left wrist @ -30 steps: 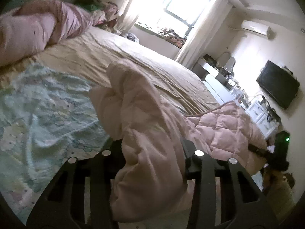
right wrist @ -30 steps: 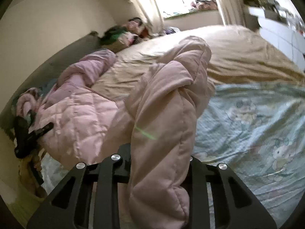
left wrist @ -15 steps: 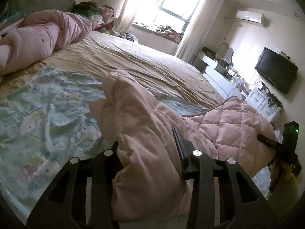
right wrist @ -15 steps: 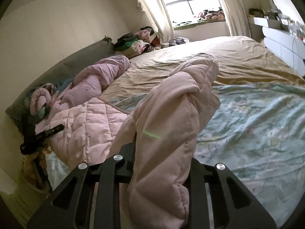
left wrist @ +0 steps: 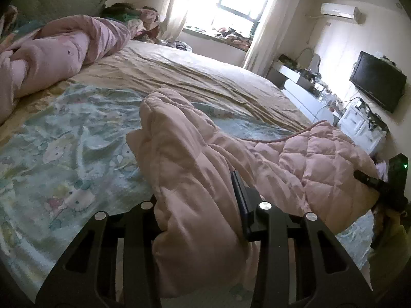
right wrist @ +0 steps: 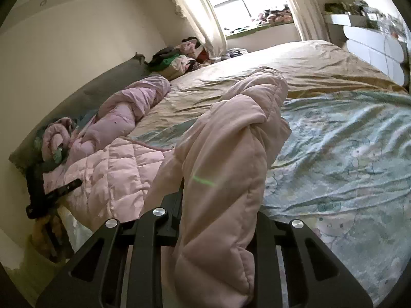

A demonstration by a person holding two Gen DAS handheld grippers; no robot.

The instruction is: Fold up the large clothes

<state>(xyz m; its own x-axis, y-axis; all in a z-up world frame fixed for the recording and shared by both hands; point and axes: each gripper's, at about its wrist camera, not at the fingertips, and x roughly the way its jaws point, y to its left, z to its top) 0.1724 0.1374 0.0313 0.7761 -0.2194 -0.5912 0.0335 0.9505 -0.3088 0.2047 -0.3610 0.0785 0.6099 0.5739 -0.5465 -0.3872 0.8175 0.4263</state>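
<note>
Quilt (left wrist: 195, 169), pale pink and padded, fills the lower middle of both wrist views, bunched into a thick fold that rises from between each pair of black fingers; the left gripper (left wrist: 200, 220) has its jaws narrowed onto that fold, the cloth pinched and bulging above and below the pads, so it has hold of the quilt; the right gripper (right wrist: 218, 220) is closed onto its own bunch (right wrist: 231, 154) of the same quilt in the same way, the fabric squeezed between the two fingers. The rest of the quilt spreads flat with diamond stitching toward the right of the left wrist view and the left of the right wrist view, draped over the edge of the bed (left wrist: 205, 77). Under it lies a light blue cartoon-print sheet (left wrist: 64, 154), filling the left of the left view and the right of the right view; beyond that a tan sheet (right wrist: 321, 61) runs toward the window (left wrist: 236, 2) at the top. A rolled lilac blanket (left wrist: 64, 48) sits at the upper left of the left view, well apart from the held folds. A dark television (left wrist: 377, 84) hangs at the right edge, with an air conditioner (left wrist: 339, 11) above it.
</note>
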